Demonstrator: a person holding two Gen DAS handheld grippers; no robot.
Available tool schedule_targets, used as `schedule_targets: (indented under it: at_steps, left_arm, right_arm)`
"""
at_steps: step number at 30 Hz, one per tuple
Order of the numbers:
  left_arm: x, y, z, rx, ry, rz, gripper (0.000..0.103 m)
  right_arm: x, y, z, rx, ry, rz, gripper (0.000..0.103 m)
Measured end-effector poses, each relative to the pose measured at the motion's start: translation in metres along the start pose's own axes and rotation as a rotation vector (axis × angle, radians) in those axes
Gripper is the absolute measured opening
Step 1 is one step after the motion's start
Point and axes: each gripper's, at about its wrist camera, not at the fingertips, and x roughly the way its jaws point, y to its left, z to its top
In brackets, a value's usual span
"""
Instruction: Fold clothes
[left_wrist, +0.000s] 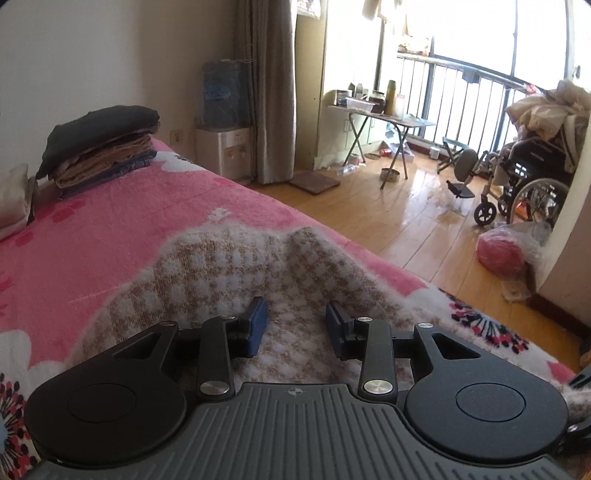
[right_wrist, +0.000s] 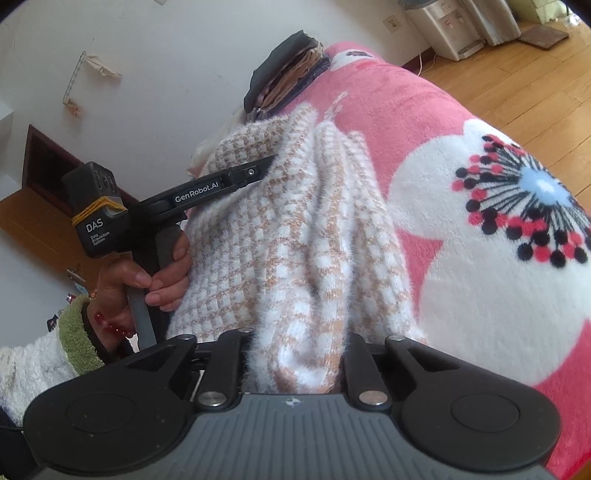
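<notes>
"GenRobot.AI" on left gripper (right_wrist: 271, 161) arm; "DAS" on its box (right_wrist: 96, 218).

Left wrist view looks low along the pink bed (left_wrist: 110, 229) toward the balcony; right wrist view looks steeply down, close; both share the houndstooth sweater (left_wrist: 229, 273) and folded stack (right_wrist: 284, 74).

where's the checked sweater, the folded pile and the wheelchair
checked sweater (right_wrist: 280, 236): right wrist view, on its flat middle panel
folded pile (left_wrist: 103, 147): left wrist view, on the tan layers under the black top piece
wheelchair (left_wrist: 546, 195): left wrist view, on its large rear wheel
</notes>
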Motion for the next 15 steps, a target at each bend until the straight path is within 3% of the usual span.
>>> schedule_targets:
  at_steps: [7,10,15]
  left_arm:
    - [-0.002,-0.017,-0.003,0.11,-0.009,0.098,0.036]
    - [-0.004,-0.018,-0.003,0.12,-0.014,0.117,0.036]
    - [-0.007,-0.018,-0.004,0.137,-0.021,0.149,0.037]
  right_arm:
    - [-0.012,-0.004,0.005,-0.057,0.018,-0.025,0.042]
    - [-0.023,0.007,0.006,-0.114,0.026,-0.062,0.041]
    - [-0.006,0.017,0.02,-0.119,0.071,-0.029,0.036]
